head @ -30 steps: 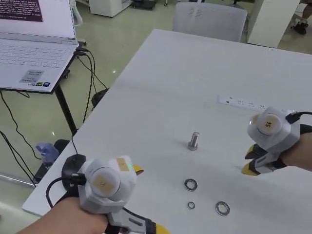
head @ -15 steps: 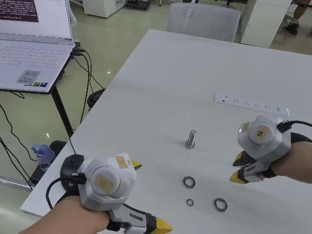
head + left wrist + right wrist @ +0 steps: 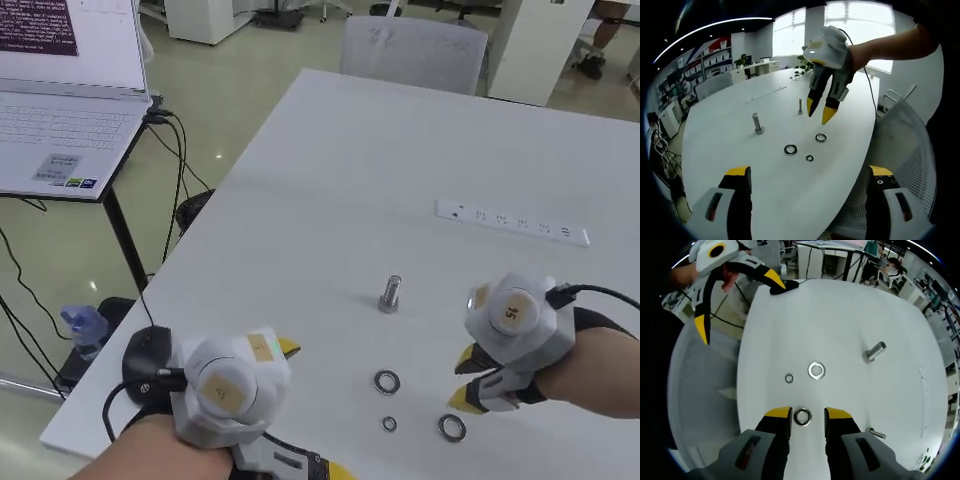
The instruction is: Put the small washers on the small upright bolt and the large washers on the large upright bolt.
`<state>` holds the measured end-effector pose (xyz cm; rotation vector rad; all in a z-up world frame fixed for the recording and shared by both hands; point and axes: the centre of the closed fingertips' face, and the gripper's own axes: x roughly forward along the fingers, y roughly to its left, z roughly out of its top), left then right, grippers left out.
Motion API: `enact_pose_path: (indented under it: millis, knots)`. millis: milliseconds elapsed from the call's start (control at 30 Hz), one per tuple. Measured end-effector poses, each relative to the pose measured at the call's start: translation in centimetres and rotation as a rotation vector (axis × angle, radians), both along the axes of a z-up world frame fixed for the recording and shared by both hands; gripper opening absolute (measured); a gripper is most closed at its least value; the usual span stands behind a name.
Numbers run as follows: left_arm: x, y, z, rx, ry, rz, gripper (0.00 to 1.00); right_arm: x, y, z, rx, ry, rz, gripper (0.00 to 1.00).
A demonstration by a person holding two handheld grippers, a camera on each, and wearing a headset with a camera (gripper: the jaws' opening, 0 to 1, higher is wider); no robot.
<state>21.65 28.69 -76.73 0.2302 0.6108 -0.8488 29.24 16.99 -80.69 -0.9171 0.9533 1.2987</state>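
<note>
Washers (image 3: 387, 381), large bolt (image 3: 390, 294): shiny metal; table (image 3: 330, 190) matt white (smooth).

The white bench (image 3: 330, 180) carries an upright large bolt (image 3: 390, 294) and an upright small bolt (image 3: 800, 106). A large washer (image 3: 387, 381), a second large washer (image 3: 452, 428) and a small washer (image 3: 389, 424) lie clustered. A power strip (image 3: 510, 222) lies well apart.

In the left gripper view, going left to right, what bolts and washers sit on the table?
large upright bolt → first large washer → small upright bolt → small washer → second large washer
</note>
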Motion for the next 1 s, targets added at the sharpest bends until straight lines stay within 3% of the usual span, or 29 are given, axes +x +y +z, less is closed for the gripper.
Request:
enact_pose_path:
  millis: [400, 700, 1000]
  knots:
    - [-0.2, 0.0, -0.2, 0.0, -0.001, -0.024, 0.95, -1.5, 2.6, -1.2, 0.045, 0.0, 0.006, 0.27]
    - [-0.3, -0.5, -0.4, 0.014, -0.002, -0.056, 0.95, -2.1, 3.8, -3.3, 0.067, 0.007, 0.005, 0.26]
    - [-0.1, -0.7, -0.4, 0.016, -0.006, -0.068, 0.93, -2.5, 4.3, -5.4, 0.041, 0.028, 0.02, 0.25]
